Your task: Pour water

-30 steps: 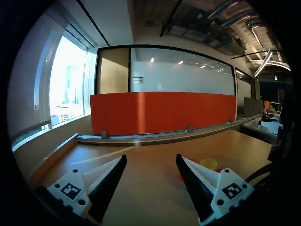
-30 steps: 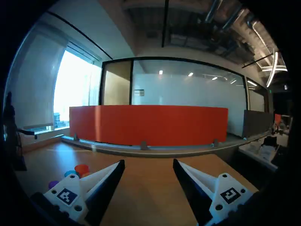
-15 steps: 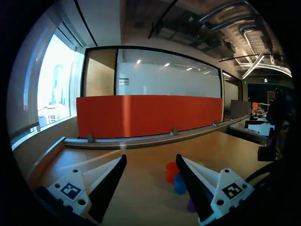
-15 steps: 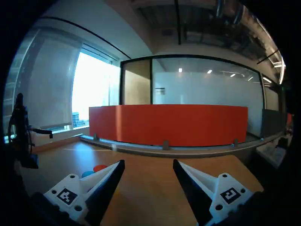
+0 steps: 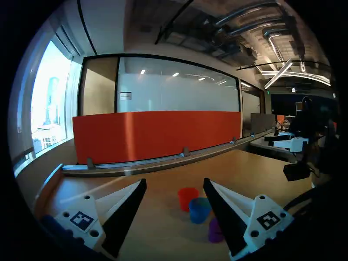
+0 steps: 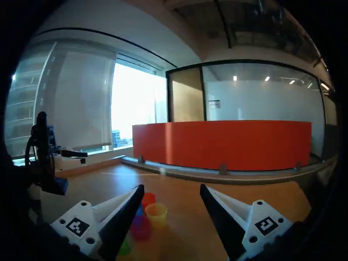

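The cups are small plastic tumblers, plain and open-topped, clustered on a wooden desk [image 5: 163,232]. In the left gripper view a red cup [image 5: 187,197] stands lower centre, a blue cup [image 5: 200,210] just in front of it, and a purple cup [image 5: 214,229] partly hidden behind the right-hand finger. In the right gripper view the cluster sits lower left of centre: a yellow cup [image 6: 156,214] nearest the gap, the red cup [image 6: 148,199] behind it, a magenta cup [image 6: 140,226] and a green cup [image 6: 125,248] tucked against the left-hand finger. Whether any cup holds water cannot be told.

The left gripper [image 5: 173,183] is spread wide with nothing between its fingers. The right gripper [image 6: 171,188] is likewise released and holds nothing.

Against half a second ago, the cups in the left gripper view have slid left, and more of the purple one clears the finger. The orange partition [image 5: 156,132] has also drifted left. In the right gripper view only two rims peeped past the finger then; now the yellow, magenta and green cups show too, and the window [image 6: 135,113] has moved toward the centre.
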`<state>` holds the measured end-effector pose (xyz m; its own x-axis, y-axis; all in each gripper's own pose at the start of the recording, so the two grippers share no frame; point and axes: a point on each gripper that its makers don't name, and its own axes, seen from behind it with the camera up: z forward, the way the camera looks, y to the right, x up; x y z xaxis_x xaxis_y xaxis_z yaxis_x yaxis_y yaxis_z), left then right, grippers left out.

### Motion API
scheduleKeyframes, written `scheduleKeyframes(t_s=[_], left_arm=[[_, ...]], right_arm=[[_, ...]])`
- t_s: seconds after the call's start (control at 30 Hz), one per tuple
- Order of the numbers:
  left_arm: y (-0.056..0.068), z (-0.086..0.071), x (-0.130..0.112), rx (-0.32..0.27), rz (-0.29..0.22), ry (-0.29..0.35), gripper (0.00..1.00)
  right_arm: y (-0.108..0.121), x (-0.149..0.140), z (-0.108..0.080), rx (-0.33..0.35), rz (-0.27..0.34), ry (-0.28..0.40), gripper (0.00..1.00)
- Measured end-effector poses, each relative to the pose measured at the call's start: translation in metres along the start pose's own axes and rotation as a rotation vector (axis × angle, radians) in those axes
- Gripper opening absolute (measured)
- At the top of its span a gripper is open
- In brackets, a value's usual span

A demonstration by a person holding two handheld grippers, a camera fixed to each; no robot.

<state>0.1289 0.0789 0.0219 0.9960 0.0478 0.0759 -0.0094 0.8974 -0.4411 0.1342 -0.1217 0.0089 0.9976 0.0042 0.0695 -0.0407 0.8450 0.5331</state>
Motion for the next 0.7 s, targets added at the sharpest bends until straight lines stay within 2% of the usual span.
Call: scheduleKeyframes(t_s=[0.27, 0.57, 0.7], left_arm=[[0.012, 0.001, 0.004, -0.065, 0.010, 0.014, 0.97], [0.013, 0.002, -0.002, -0.080, 0.040, -0.010, 0.97], [0.016, 0.004, -0.006, -0.103, 0.036, -0.031, 0.97]], right_arm=[[-0.009, 0.001, 0.003, 0.047, -0.009, -0.010, 0.99], [-0.022, 0.001, 0.007, 0.101, -0.046, -0.026, 0.99], [-0.030, -0.007, 0.007, 0.134, -0.061, -0.060, 0.99]])
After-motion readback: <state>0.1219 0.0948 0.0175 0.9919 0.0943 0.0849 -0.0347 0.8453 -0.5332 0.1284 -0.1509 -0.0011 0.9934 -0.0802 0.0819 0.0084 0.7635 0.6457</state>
